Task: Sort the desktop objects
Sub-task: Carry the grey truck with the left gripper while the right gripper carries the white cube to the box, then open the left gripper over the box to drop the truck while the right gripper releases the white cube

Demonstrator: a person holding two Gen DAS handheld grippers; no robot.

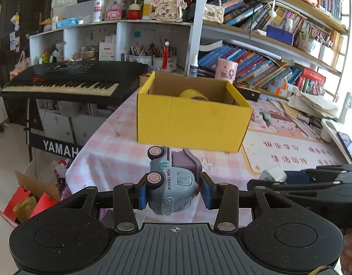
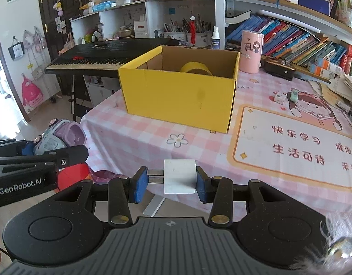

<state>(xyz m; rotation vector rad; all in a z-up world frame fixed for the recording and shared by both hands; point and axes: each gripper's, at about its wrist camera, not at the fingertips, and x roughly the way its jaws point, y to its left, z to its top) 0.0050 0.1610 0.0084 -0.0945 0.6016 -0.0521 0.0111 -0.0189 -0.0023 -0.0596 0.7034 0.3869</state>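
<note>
My left gripper (image 1: 174,193) is shut on a grey and purple toy truck (image 1: 173,183) that lies rolled on its side, wheels to the left. It hangs above the near edge of the pink checked table (image 1: 111,151). My right gripper (image 2: 169,186) is shut on a white block (image 2: 179,176) with a grey metal strip, over the table's front. An open yellow box (image 1: 192,119) (image 2: 178,96) stands ahead of both, with a yellow tape roll (image 2: 195,69) inside. The right wrist view shows the left gripper (image 2: 50,147) and truck (image 2: 61,135) at its left edge.
A black keyboard (image 1: 68,80) on a stand sits left of the table. Behind the box are a pink cup (image 2: 251,52), a spray bottle (image 2: 215,37) and crowded bookshelves (image 2: 302,43). A printed desk mat (image 2: 290,142) with small items lies at right. An open carton (image 1: 31,197) sits on the floor.
</note>
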